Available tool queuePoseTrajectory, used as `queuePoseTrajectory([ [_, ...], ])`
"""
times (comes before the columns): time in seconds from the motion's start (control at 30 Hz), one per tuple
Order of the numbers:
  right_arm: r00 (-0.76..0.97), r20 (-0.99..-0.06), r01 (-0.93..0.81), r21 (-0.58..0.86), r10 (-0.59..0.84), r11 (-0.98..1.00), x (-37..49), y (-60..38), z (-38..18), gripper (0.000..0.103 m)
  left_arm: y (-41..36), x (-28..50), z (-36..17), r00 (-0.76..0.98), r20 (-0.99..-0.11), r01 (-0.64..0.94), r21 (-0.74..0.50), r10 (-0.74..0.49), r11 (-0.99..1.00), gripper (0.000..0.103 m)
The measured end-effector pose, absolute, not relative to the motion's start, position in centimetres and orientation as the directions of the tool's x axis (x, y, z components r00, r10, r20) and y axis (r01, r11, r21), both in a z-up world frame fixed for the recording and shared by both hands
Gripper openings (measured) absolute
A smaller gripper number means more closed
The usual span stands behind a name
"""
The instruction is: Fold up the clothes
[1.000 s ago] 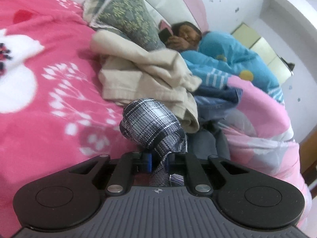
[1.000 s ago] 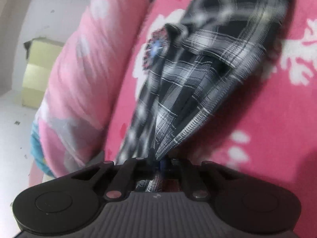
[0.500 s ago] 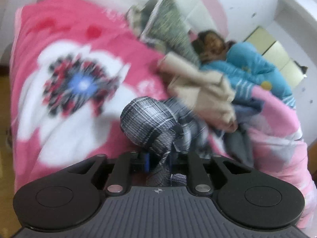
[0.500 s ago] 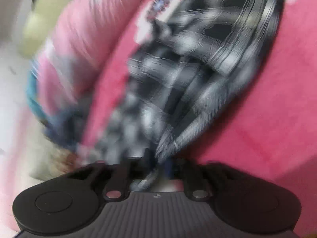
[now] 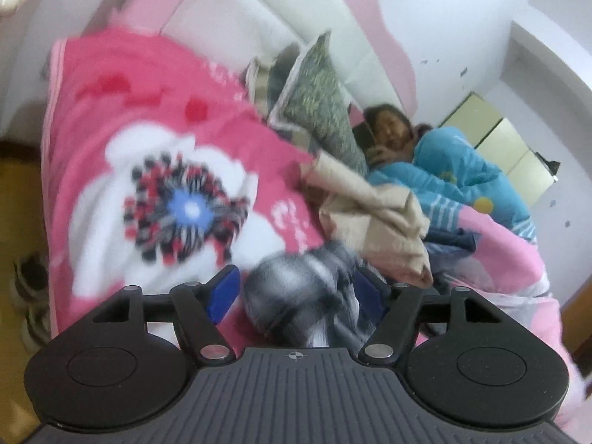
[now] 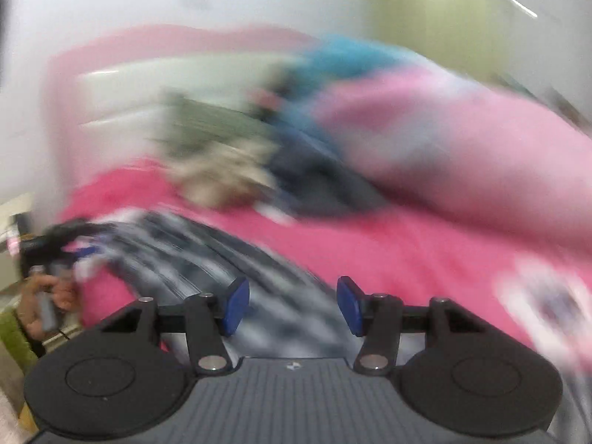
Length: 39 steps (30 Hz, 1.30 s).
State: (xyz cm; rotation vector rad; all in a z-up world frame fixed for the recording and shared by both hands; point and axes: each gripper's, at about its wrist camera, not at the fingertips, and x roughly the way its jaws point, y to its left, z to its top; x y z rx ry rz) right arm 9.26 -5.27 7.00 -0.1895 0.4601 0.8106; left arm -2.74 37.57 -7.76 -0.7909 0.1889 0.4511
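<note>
Two grippers stand with their blue-padded jaws apart over a bright pink fleece blanket [image 5: 111, 118] printed with a big white flower. The left gripper [image 5: 296, 292] has just been opening: a bunched, blurred lump of the black-and-white plaid cloth garment [image 5: 296, 299] sits between its pads [image 5: 222, 290], with pink blanket showing in the gap on the left side, so the pads do not clamp it. The right gripper [image 6: 292, 307] has also just been opening; the same plaid garment [image 6: 207, 259] lies on the blanket beneath and beyond its spread pads [image 6: 236, 305], stretching away to the left, where the other gripper and a person's hand [image 6: 51, 303] appear at the frame edge. Whether the cloth touches the right pads cannot be told through the heavy blur. Beyond the plaid, a heap of beige cloth [image 5: 373, 222] rests on the blanket beside a dark blue garment [image 5: 451, 238]. A grey-green patterned pillow [image 5: 322, 103] leans against the white padded headboard [image 5: 281, 18]. A person in a turquoise top [image 5: 462, 162] lies under a pale pink quilt [image 5: 499, 255].
</note>
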Motion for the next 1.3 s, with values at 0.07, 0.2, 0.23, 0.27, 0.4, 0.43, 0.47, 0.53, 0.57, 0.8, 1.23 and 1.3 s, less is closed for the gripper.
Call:
queuePoseTrajectory([
  [0.07,0.503,-0.46,-0.828,-0.016,0.732,0.56,11.9,1.0,5.5,0.055,37.6,-1.9,-7.2,0.884,-0.321,-0.467,-0.607,0.339,0.642,0.094],
  [0.2,0.402,-0.526,-0.902,-0.089,0.749,0.422,16.5,10.8,1.0,0.053,37.5,-0.1,-7.1,0.875,-0.323,-0.483,-0.549,0.36,0.682,0.097],
  [0.23,0.386,-0.544,-0.914,-0.113,0.745,0.39,17.5,12.9,-0.1,0.052,37.5,0.2,-7.2,0.877,-0.325,-0.479,-0.542,0.353,0.691,0.095],
  [0.27,0.38,-0.558,-0.919,-0.137,0.738,0.369,18.2,14.6,-1.1,0.05,37.4,0.5,-7.3,0.878,-0.327,-0.477,-0.534,0.35,0.698,0.093],
  [0.4,0.406,-0.59,-0.913,-0.231,0.698,0.335,19.3,18.4,-4.3,0.047,36.9,1.4,-7.7,0.878,-0.331,-0.473,-0.484,0.346,0.736,0.063],
  [0.43,0.409,-0.6,-0.912,-0.242,0.688,0.331,19.7,19.0,-5.1,0.039,36.8,1.5,-7.9,0.874,-0.335,-0.479,-0.47,0.352,0.742,0.056],
  [0.47,0.405,-0.609,-0.913,-0.236,0.682,0.332,20.1,19.0,-5.5,0.015,36.6,1.6,-8.1,0.871,-0.336,-0.484,-0.458,0.359,0.746,0.055],
  [0.53,0.394,-0.619,-0.917,-0.219,0.679,0.333,20.3,18.7,-6.0,0.001,36.5,1.6,-8.4,0.868,-0.331,-0.49,-0.443,0.371,0.751,0.043],
  [0.57,0.394,-0.615,-0.918,-0.219,0.683,0.332,20.3,18.7,-6.2,0.0,36.5,1.5,-8.5,0.867,-0.326,-0.491,-0.442,0.376,0.75,0.04],
  [0.8,0.501,-0.463,-0.864,-0.323,0.731,0.386,18.6,17.4,-3.5,0.0,36.6,1.0,-8.1,0.879,-0.273,-0.476,-0.457,0.391,0.751,0.019],
  [1.23,0.571,-0.561,-0.82,-0.36,0.599,0.445,21.9,20.1,-8.7,0.0,36.1,4.2,-9.1,0.855,-0.369,-0.492,-0.36,0.364,0.793,0.022],
  [1.3,0.569,-0.572,-0.82,-0.344,0.591,0.457,22.3,20.2,-9.3,0.0,35.8,4.2,-8.7,0.853,-0.374,-0.492,-0.345,0.364,0.799,0.027],
])
